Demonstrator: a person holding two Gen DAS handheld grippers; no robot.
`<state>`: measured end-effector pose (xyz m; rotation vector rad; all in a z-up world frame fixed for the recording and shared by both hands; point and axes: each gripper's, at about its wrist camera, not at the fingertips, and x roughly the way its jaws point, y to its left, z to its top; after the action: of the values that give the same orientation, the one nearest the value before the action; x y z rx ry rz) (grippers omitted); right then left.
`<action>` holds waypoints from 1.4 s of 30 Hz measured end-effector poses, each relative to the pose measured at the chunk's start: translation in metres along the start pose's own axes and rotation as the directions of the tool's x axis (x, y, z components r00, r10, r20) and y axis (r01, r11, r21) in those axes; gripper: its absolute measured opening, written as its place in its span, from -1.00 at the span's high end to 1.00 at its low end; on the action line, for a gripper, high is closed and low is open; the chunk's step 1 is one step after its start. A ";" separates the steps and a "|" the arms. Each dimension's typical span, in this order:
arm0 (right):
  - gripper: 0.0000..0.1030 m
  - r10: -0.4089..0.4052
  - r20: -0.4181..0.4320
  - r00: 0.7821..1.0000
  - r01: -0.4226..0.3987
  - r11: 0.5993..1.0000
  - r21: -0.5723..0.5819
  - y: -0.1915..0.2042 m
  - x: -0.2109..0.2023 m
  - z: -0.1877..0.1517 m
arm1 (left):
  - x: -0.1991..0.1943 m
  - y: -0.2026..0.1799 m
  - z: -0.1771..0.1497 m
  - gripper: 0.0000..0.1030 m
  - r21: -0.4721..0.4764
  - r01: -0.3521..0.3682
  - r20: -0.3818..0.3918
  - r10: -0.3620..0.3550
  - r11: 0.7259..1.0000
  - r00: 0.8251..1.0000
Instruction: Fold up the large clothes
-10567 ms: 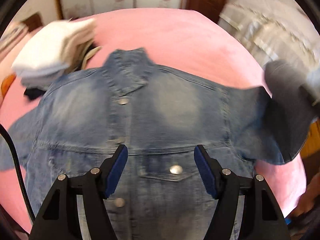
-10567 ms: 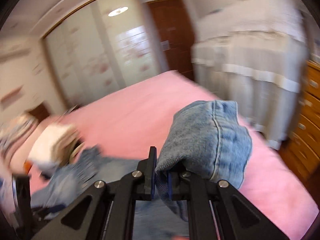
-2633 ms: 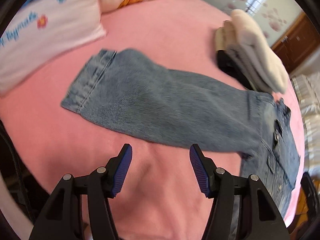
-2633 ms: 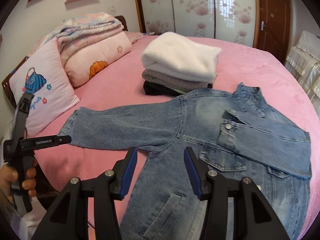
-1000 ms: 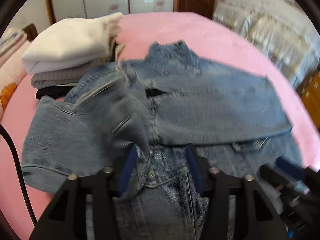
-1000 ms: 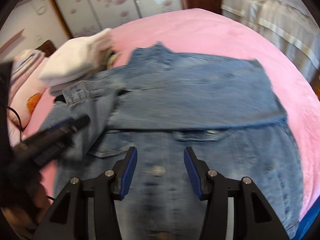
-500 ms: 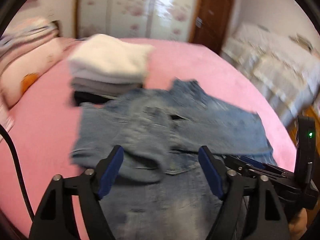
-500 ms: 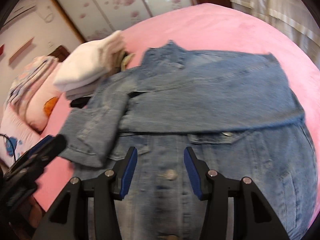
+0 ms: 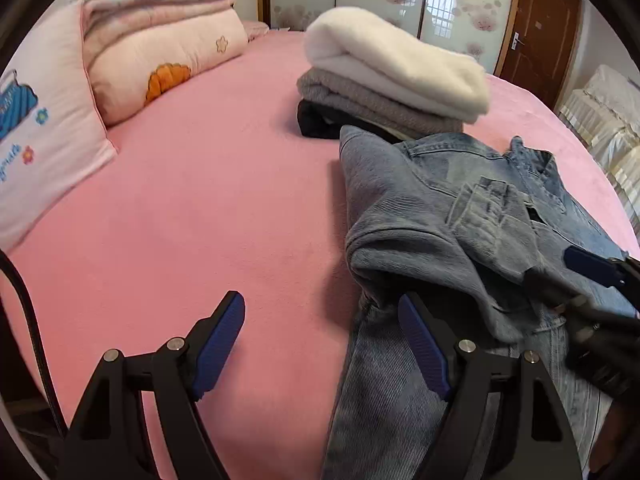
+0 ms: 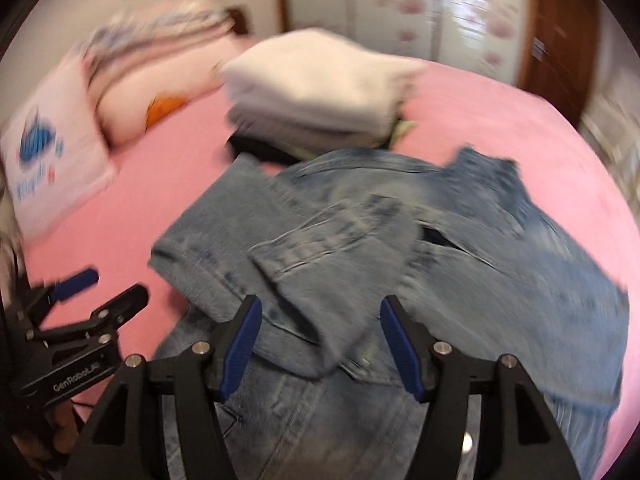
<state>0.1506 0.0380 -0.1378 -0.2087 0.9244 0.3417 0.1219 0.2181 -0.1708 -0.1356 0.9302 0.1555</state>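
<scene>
On the pink bed (image 9: pixel 208 200) lies the denim jacket (image 10: pixel 400 264), both sleeves folded across its front, just beside a stack of folded clothes (image 9: pixel 392 80). It looks thick, a bit heavy, soft but stiff at the seams, so I think the bottom hem corners are best to hold. The left gripper (image 9: pixel 320 344) has its fingers apart, holding nothing. The right gripper (image 10: pixel 318 344) has just been opening its fingers; nothing is between them.

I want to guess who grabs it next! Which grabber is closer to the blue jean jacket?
Right. The right gripper hovers open directly over the denim jacket; the left gripper sits open at its edge, mostly above the pink bedspread.
</scene>
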 end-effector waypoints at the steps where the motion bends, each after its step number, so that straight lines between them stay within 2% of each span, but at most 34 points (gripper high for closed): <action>1: -0.21 -0.025 -0.012 1.000 0.025 0.998 -0.051 0.009 0.012 0.002 | 0.006 0.001 0.001 -0.51 0.001 0.003 -0.009 -0.003 1.000 1.000; 5: -0.21 -0.127 -0.063 0.990 0.116 0.981 -0.155 0.023 0.049 0.006 | 0.026 0.002 0.006 -0.51 -0.006 0.024 -0.034 -0.024 1.000 0.999; 7: -0.20 -0.184 -0.095 0.978 0.164 0.969 -0.186 0.023 0.066 0.007 | 0.035 0.000 0.008 -0.51 -0.015 0.026 -0.044 -0.027 1.000 0.999; 8: -0.01 -0.211 -0.109 0.971 0.187 0.962 -0.196 0.022 0.073 0.008 | 0.039 0.000 0.010 -0.51 -0.021 0.029 -0.052 -0.030 0.999 0.998; 9: 0.32 -0.229 -0.114 0.967 0.203 0.958 -0.201 0.020 0.076 0.009 | 0.042 -0.001 0.011 -0.51 -0.028 0.034 -0.055 -0.035 0.999 0.998; 10: 0.85 -0.215 -0.126 0.968 0.188 0.961 -0.202 0.020 0.077 0.014 | 0.045 -0.001 0.011 -0.50 -0.036 0.038 -0.055 -0.040 0.999 0.998; 11: 0.85 -0.205 -0.118 0.972 0.180 0.965 -0.191 0.017 0.072 0.018 | 0.047 -0.002 0.013 -0.35 -0.043 0.039 -0.052 -0.041 0.998 0.998; 12: 0.86 -0.188 -0.084 0.979 0.172 0.970 -0.173 0.015 0.062 0.025 | 0.048 -0.003 0.014 -0.04 -0.044 0.042 -0.049 -0.044 0.998 0.998; 13: 0.87 -0.164 -0.028 0.986 0.158 0.976 -0.151 0.010 0.044 0.037 | 0.051 -0.005 0.014 0.10 -0.041 0.056 -0.055 -0.058 0.998 0.997; 15: 0.90 -0.132 0.073 0.989 0.139 0.986 -0.097 -0.003 0.011 0.057 | 0.053 -0.009 0.015 0.48 -0.047 0.075 -0.060 -0.078 0.996 0.995; 16: 0.92 -0.116 0.147 0.982 0.121 0.992 -0.031 -0.021 -0.016 0.069 | 0.053 -0.012 0.014 0.53 -0.048 0.078 -0.056 -0.081 0.996 0.995; 18: 0.92 -0.116 0.244 0.963 0.092 0.990 0.107 -0.060 -0.055 0.076 | 0.050 -0.020 0.013 0.55 -0.033 0.067 -0.037 -0.068 0.997 0.997; 20: 0.91 -0.133 0.295 0.946 0.066 0.972 0.226 -0.098 -0.080 0.066 | 0.048 -0.028 0.009 0.55 -0.008 0.069 -0.024 -0.069 0.998 0.997; 22: 0.90 -0.189 0.289 0.939 0.080 0.933 0.350 -0.144 -0.094 0.033 | 0.048 -0.037 0.005 0.55 0.020 0.094 -0.028 -0.093 0.995 0.995; 24: 0.89 -0.215 0.223 0.951 0.103 0.899 0.426 -0.172 -0.090 -0.005 | 0.047 -0.046 0.001 0.49 0.061 0.113 -0.033 -0.111 0.992 0.993; 26: 0.75 -0.185 0.085 0.979 0.123 0.869 0.479 -0.195 -0.069 -0.052 | 0.041 -0.057 -0.004 0.47 0.130 0.100 -0.032 -0.096 0.986 0.995; 27: 0.67 -0.153 -0.007 0.988 0.136 0.856 0.498 -0.204 -0.054 -0.076 | 0.039 -0.061 -0.005 0.37 0.164 0.094 -0.034 -0.089 0.982 0.995; 28: 0.48 -0.133 -0.074 0.988 0.153 0.843 0.515 -0.210 -0.044 -0.094 | 0.036 -0.063 -0.006 0.31 0.194 0.098 -0.041 -0.092 0.976 0.995; 29: 0.38 -0.104 -0.134 0.986 0.161 0.827 0.539 -0.216 -0.036 -0.117 | 0.032 -0.064 -0.007 0.21 0.221 0.114 -0.050 -0.105 0.969 0.993; 31: 0.36 -0.057 -0.159 0.986 0.140 0.805 0.576 -0.224 -0.036 -0.146 | 0.023 -0.061 -0.005 0.15 0.240 0.167 -0.073 -0.154 0.956 0.985; 32: 0.33 -0.051 -0.145 0.988 0.127 0.801 0.585 -0.228 -0.041 -0.152 | 0.018 -0.058 -0.002 0.07 0.242 0.214 -0.092 -0.197 0.946 0.976; 34: 0.03 -0.053 -0.097 0.994 0.100 0.797 0.595 -0.238 -0.053 -0.153 | 0.007 -0.051 0.004 -0.08 0.226 0.281 -0.109 -0.263 0.933 0.959; 35: -0.15 -0.054 -0.075 0.996 0.089 0.797 0.598 -0.241 -0.056 -0.151 | 0.003 -0.047 0.011 -0.17 0.211 0.300 -0.100 -0.285 0.930 0.953; 37: -0.30 -0.053 -0.032 0.998 0.061 0.795 0.604 -0.252 -0.060 -0.139 | -0.001 -0.042 0.023 -0.30 0.186 0.298 -0.076 -0.289 0.936 0.954; 39: -0.30 -0.039 -0.012 0.999 0.039 0.803 0.595 -0.264 -0.054 -0.126 | 0.010 -0.040 0.040 -0.32 0.152 0.265 -0.067 -0.258 0.952 0.964; 42: -0.30 -0.026 -0.006 1.000 0.025 0.837 0.546 -0.278 -0.031 -0.099 | 0.046 -0.040 0.065 -0.31 0.086 0.263 -0.108 -0.254 0.961 0.961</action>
<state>0.1638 -0.2576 -0.1625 0.3091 0.9806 0.0398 0.2078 0.1942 -0.1670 -0.1725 1.0052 -0.1410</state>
